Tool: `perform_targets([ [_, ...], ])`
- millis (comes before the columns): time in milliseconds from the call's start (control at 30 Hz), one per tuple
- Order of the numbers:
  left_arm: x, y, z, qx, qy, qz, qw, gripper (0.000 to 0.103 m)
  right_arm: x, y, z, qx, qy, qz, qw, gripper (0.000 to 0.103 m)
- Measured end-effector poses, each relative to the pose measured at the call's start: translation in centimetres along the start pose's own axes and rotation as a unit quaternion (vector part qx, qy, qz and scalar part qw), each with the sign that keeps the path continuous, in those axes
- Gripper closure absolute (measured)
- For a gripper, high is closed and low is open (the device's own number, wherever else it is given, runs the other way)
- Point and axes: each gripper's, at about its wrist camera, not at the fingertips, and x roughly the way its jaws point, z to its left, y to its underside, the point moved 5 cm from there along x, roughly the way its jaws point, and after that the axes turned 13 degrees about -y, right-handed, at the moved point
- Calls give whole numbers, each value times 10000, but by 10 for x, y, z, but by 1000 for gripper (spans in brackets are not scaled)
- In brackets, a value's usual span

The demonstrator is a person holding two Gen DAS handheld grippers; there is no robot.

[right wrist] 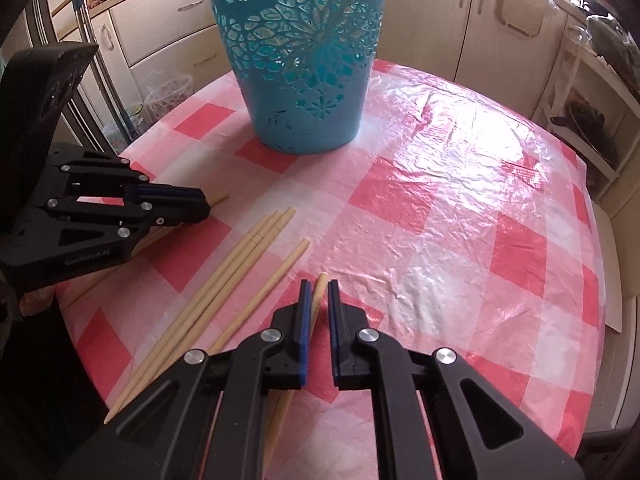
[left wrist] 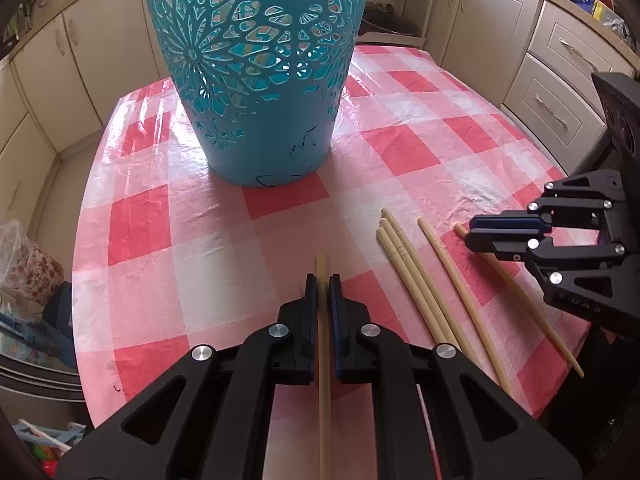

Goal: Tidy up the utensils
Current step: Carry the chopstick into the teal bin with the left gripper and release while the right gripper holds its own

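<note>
One chopstick [left wrist: 322, 320] between each gripper's jaws

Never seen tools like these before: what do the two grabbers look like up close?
Both the left gripper and right gripper are matte black angular frames with triangular cut-outs, round silver bolt heads and two slim fingers lined with ribbed blue pads. One side bears faint grey lettering.

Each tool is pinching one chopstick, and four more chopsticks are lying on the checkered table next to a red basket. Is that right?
Almost. The basket is blue, not red; both wrist views show it. The rest holds: the left tool and the right tool each pinch one chopstick, and four more chopsticks lie on the checkered table.
</note>
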Motion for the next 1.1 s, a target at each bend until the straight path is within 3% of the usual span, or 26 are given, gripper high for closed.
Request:
perform_targets([
  [200, 0, -1, -7, 44, -256, 76, 9996, 93, -3, 5, -1, 80, -21, -94, 9999, 95],
  [233, 1, -2, -8, 56, -332, 103, 9994, 84, -4, 4, -2, 98, -32, -90, 9999, 96],
  [267, 1, -2, -7, 48, -378, 131, 9992, 67, -4, 3, -2, 128, -29, -88, 9999, 96],
  [333, 3, -1, -9, 33, -447, 162, 9989, 49, -2, 4, -3, 190, -66, 7, 9998, 95],
  [400, 3, 0, -10, -35, -508, 89, 9987, 48, -2, 5, 0, 58, 5, 34, 10000, 95],
  [500, 1, 0, -11, -77, -502, 25, 9987, 57, -2, 6, 1, 92, 37, 10, 10000, 95],
  [567, -1, 0, -11, -78, -466, -8, 9989, 95, -3, 6, -1, 178, 52, -53, 9998, 95],
  [600, -1, -1, -13, -112, -397, 23, 9991, 98, -3, 6, -1, 248, 51, -94, 9996, 95],
  [867, -26, -1, -5, -523, -327, -240, 9978, 98, -8, 13, 4, 214, 168, -337, 9991, 95],
  [1000, -60, -12, 8, -917, 123, -660, 9935, 98, -13, 17, -3, 456, -62, -673, 9967, 96],
  [1100, -95, -28, 25, -1262, 551, -1152, 9837, 98, -14, 17, -6, 535, -44, -723, 9959, 96],
])
